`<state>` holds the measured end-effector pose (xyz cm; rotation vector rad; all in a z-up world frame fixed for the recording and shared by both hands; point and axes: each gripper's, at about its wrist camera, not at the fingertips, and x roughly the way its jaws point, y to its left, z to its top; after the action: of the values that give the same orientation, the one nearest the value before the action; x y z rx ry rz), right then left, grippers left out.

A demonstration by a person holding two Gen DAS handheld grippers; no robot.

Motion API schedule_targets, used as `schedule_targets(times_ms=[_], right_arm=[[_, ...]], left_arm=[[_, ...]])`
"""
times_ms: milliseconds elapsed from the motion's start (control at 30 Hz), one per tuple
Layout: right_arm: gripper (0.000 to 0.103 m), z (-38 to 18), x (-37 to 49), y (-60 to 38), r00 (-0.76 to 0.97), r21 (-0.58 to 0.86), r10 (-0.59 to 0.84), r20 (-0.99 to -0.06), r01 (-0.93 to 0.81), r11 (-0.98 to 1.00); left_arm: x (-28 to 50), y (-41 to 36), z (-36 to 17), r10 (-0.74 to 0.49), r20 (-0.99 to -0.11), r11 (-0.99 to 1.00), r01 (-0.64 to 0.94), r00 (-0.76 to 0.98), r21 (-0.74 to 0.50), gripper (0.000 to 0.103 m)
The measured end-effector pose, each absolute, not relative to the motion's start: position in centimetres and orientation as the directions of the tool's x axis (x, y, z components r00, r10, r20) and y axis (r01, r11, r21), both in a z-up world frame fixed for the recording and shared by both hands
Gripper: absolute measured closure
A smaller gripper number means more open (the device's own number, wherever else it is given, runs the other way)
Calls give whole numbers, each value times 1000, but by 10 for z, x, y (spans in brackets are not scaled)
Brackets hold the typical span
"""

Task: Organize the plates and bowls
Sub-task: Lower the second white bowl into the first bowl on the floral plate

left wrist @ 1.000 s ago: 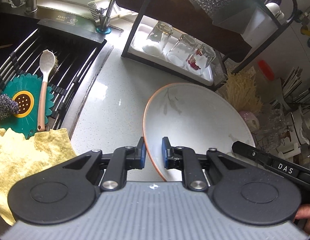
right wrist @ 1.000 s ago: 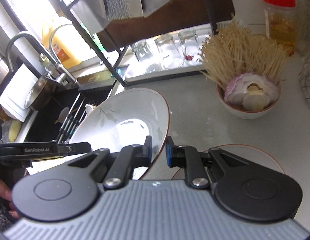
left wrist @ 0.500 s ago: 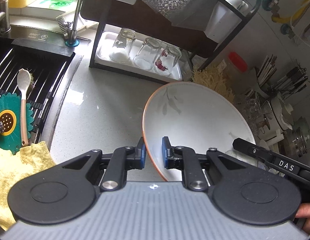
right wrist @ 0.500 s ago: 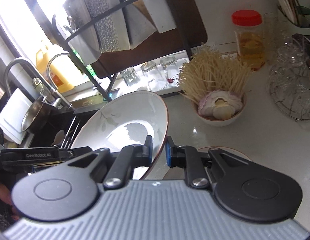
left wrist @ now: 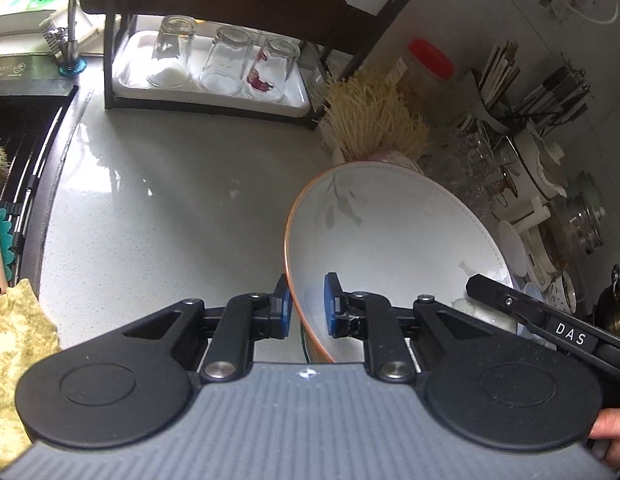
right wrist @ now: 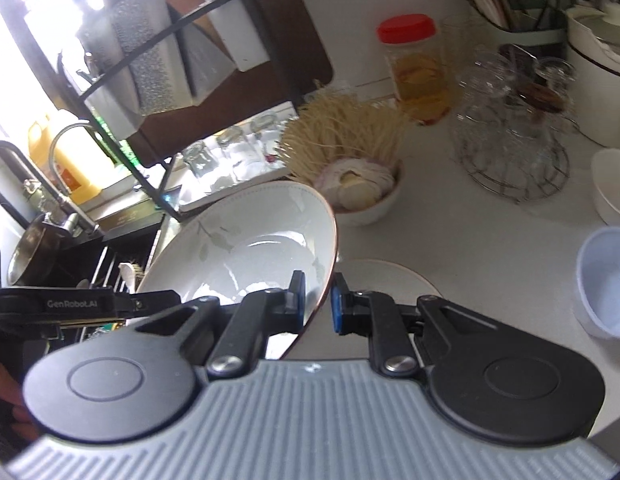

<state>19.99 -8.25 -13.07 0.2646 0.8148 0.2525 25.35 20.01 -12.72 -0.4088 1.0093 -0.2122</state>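
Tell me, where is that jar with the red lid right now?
In the right wrist view the red-lidded jar stands at the back of the counter, behind the bowl of dried noodles and left of the wire rack of glasses.

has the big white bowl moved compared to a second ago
Yes. The bowl has moved right along the counter, away from the sink and past the rack of glasses, toward the red-lidded jar.

Bare counter (left wrist: 169,220) left; glass rack (right wrist: 514,152) right.
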Motion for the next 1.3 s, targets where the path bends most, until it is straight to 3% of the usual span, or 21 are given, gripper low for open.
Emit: schedule_targets(times_ms=[467, 1300], right_arm=[[87, -166, 174, -121, 656, 298, 192, -730, 53, 953], [86, -200, 177, -126, 681, 242, 155, -715, 34, 970]], left_arm=[[266, 145, -169, -420, -831, 903, 74, 363, -424, 84], [269, 114, -192, -338, -875, 941, 109, 347, -320, 79]])
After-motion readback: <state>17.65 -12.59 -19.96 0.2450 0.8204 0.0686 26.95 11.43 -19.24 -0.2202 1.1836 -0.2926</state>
